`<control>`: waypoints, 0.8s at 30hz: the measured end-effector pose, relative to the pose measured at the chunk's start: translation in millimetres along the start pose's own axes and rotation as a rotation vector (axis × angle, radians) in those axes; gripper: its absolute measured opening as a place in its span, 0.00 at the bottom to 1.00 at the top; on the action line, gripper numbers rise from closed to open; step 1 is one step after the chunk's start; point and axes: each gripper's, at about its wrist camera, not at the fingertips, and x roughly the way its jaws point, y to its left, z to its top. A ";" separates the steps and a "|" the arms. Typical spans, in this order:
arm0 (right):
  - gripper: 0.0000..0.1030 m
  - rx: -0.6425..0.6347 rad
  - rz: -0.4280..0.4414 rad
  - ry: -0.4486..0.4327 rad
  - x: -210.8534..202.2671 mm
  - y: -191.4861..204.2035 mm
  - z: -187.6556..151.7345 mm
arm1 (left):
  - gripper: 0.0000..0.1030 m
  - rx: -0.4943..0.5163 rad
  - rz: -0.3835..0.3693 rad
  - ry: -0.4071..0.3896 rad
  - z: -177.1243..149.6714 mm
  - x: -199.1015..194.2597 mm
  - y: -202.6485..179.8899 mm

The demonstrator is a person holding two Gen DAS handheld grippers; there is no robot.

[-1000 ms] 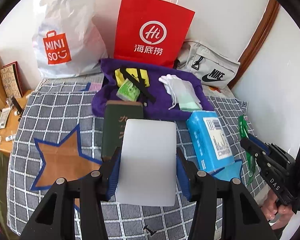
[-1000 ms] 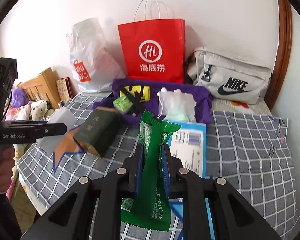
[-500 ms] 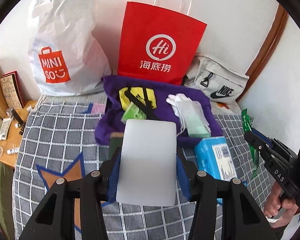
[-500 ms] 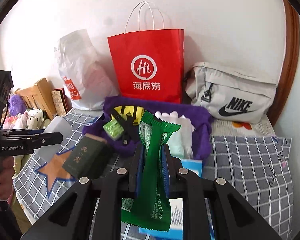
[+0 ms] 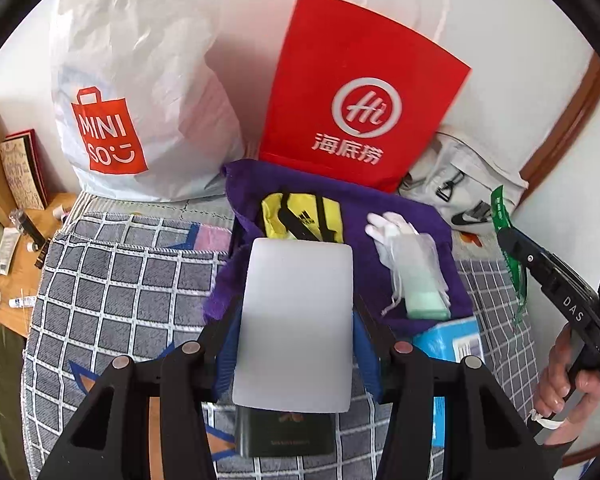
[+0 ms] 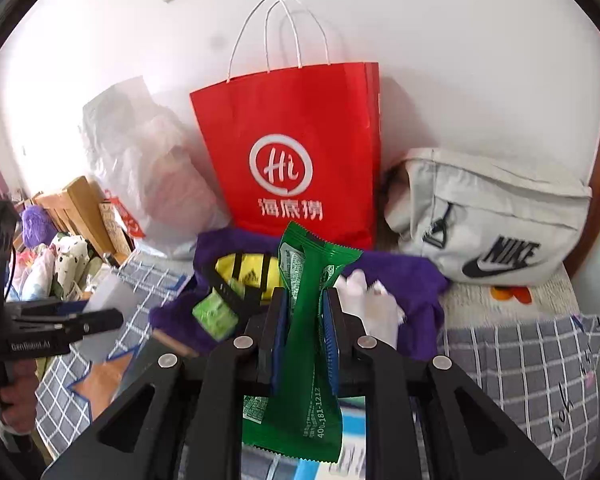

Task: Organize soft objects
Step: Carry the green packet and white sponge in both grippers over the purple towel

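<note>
1. On the checked bed cover (image 5: 112, 280), a purple towel (image 5: 380, 208) is lying before a red bag (image 6: 296, 152) leaning against the wall.
2. Left gripper (image 5: 296, 336) jaws are clenching a white pad (image 5: 296, 320); right gripper (image 6: 304, 336) jaws are clenching a green packet (image 6: 304, 320).

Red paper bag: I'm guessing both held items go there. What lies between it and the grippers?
The purple cloth, carrying a yellow pouch and white gloves, lies before the red paper bag; both wrist views show it.

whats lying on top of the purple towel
On the purple towel lie a yellow pouch with black straps, white gloves and a pale green pack. The white pack held in front hides the towel's middle.
</note>
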 end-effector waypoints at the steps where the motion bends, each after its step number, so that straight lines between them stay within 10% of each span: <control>1: 0.17 0.002 0.001 -0.002 3.3 -1.3 3.5 | 0.47 -0.007 0.003 0.002 3.1 2.9 0.8; 24: 0.18 0.073 0.010 0.140 82.5 -47.2 -5.4 | 0.47 0.007 -0.018 -0.015 62.1 72.0 -22.8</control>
